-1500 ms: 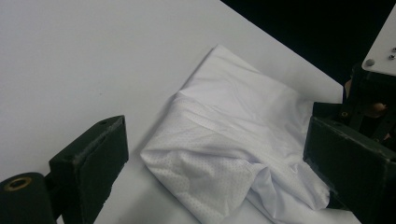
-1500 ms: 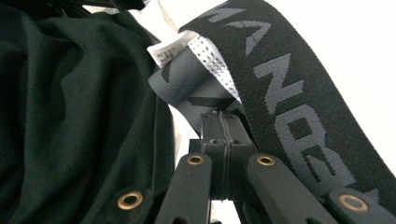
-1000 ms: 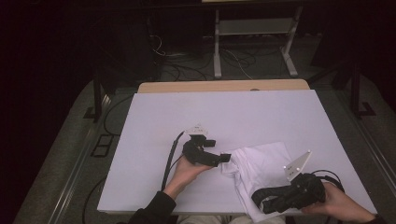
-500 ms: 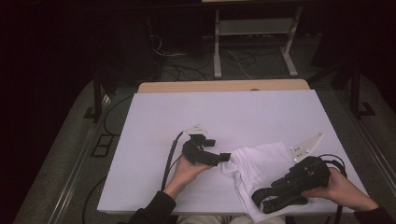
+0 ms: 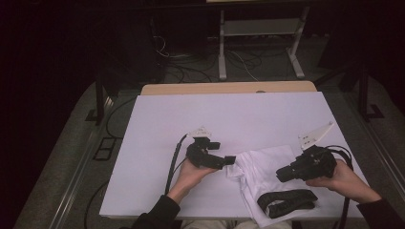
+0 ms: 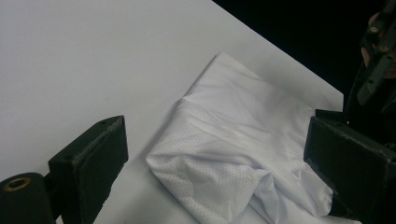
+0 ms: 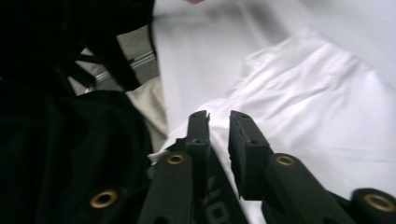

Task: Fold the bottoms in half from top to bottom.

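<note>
Left hand-held gripper (image 6: 215,154) gaping over shirt (image 6: 243,140); waistband (image 5: 285,202) overhead.

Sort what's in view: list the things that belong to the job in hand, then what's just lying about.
In the job:
white garment
its black collar band
left gripper, jaws wide open at the garment's edge
right gripper, jaws nearly closed

Lying about:
metal stand beyond the table
floor cables

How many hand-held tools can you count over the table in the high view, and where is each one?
2. The left tool sits at the white garment's left edge, jaws wide open. The right tool hovers over the garment's right side, jaws nearly closed, gripping nothing.
</note>
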The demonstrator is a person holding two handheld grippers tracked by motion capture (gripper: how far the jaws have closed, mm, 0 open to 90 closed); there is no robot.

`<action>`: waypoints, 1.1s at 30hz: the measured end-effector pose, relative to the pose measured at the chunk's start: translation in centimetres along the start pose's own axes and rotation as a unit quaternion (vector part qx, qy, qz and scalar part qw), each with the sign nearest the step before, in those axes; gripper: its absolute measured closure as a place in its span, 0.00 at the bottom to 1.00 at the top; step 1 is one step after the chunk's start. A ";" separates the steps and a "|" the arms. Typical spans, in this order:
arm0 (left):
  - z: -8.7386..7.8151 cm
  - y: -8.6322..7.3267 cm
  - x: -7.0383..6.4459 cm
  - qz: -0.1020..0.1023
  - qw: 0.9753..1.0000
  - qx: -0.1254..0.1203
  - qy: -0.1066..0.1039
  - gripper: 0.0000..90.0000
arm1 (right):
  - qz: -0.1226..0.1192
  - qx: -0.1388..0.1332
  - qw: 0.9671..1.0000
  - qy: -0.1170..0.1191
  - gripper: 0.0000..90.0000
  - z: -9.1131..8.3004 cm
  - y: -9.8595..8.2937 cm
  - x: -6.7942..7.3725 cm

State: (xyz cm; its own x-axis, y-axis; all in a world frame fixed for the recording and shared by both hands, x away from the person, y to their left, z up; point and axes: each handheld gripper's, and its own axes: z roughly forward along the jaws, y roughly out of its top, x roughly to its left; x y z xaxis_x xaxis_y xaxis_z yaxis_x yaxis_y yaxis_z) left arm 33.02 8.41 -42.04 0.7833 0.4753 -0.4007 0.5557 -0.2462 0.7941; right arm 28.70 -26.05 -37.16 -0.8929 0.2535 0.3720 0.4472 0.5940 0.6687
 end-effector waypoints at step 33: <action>0.6 -0.2 0.8 -0.009 1.000 -0.004 0.007 0.05 | 0.066 -0.073 0.989 -0.112 0.04 -1.2 -0.3 -5.2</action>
State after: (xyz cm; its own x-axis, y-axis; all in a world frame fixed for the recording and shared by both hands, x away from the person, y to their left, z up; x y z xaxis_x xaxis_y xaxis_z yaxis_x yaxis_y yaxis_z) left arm 33.68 8.32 -42.78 0.7695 0.4909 -0.4085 0.5673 -0.2314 0.7904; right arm 33.30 -28.48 -38.50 -0.8083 0.4937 0.3207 0.5480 0.4319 0.7163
